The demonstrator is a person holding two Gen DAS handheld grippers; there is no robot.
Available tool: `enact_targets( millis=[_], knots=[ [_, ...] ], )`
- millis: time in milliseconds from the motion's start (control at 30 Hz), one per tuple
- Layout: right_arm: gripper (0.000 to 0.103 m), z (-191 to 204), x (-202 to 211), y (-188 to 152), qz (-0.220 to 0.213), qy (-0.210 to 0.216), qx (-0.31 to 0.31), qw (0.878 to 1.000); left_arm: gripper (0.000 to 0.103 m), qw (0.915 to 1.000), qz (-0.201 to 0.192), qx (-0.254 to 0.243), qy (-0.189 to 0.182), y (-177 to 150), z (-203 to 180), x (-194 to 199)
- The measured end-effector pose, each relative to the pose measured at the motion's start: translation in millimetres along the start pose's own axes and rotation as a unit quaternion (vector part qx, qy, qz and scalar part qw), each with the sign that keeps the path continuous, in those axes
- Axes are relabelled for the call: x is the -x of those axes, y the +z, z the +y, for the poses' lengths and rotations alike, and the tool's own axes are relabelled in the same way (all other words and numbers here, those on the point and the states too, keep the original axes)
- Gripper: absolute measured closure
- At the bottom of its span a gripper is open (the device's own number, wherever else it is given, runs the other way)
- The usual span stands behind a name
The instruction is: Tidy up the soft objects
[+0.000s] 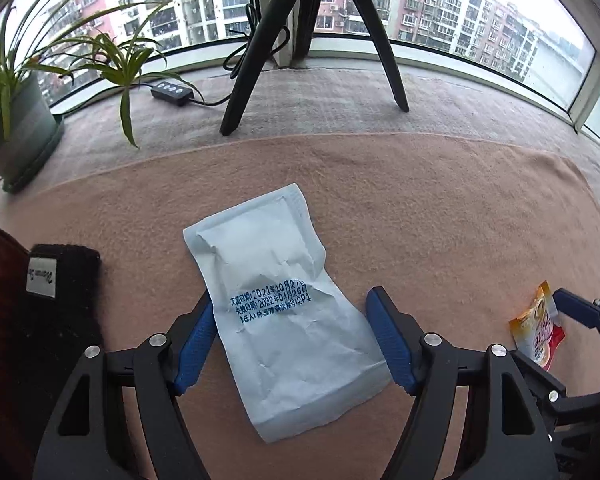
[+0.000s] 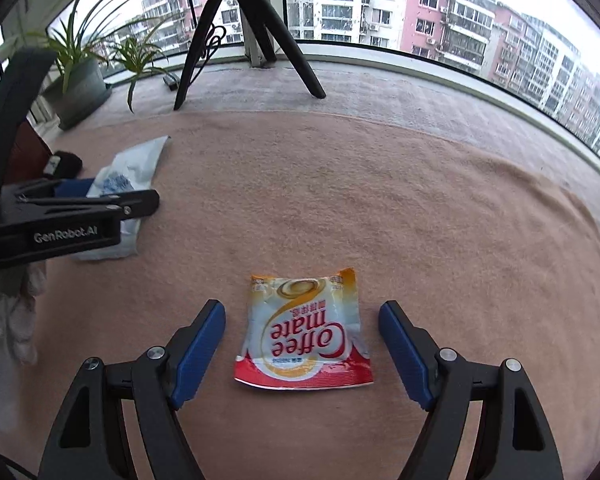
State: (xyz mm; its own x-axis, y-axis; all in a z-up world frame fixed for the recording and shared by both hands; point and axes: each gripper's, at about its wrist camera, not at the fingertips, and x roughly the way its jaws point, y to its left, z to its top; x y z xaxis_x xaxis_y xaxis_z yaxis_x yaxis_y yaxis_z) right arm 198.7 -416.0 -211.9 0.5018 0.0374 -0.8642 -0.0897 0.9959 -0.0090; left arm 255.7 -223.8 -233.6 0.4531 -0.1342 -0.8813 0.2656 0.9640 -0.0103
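A crumpled pale blue packet [image 1: 278, 312] with a printed date lies flat on the pink blanket [image 1: 440, 220]. My left gripper [image 1: 290, 300] is open, its blue fingers on either side of the packet. A red and yellow Coffee mate sachet [image 2: 304, 334] lies flat on the blanket, and my right gripper [image 2: 302, 314] is open around it without touching. The sachet also shows in the left wrist view [image 1: 538, 330], and the blue packet shows in the right wrist view [image 2: 128, 172] under the left gripper's body.
A black folded cloth with a white label [image 1: 66, 276] lies at the left. A potted plant [image 1: 18, 128], a black tripod [image 1: 312, 40] and a cable remote [image 1: 172, 92] stand by the window. A white cloth [image 2: 4, 312] lies at the left edge.
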Motion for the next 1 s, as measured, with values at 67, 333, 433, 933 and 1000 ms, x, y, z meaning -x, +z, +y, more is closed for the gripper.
enact_targets(
  millis=[67, 333, 433, 933, 1000],
  knots=[
    [0.027, -3.2, 1.1, -1.4, 0.002, -0.002, 0.006, 1.0, 0.028, 1.0, 0.001, -0.003, 0.0, -0.7, 3.0, 0.5],
    [0.029, -10.9, 2.4, -2.8, 0.008, 0.002, 0.011, 1.0, 0.036, 0.9999, -0.002, -0.005, -0.012, -0.9, 17.4, 1.7],
    [0.039, -9.5, 4.1, -3.6, 0.006, 0.007, 0.016, 1.0, 0.04, 0.9999, -0.005, -0.004, -0.013, -3.1, 18.4, 4.1],
    [0.061, -3.1, 9.8, -5.1, 0.005, 0.015, 0.039, 0.999, 0.056, 0.9968, -0.006, 0.06, -0.053, -8.8, 46.3, 14.6],
    [0.062, -3.7, 10.8, -5.8, 0.003, 0.015, 0.039, 0.999, 0.058, 0.9967, -0.008, 0.062, -0.053, -8.8, 46.5, 15.7]
  ],
)
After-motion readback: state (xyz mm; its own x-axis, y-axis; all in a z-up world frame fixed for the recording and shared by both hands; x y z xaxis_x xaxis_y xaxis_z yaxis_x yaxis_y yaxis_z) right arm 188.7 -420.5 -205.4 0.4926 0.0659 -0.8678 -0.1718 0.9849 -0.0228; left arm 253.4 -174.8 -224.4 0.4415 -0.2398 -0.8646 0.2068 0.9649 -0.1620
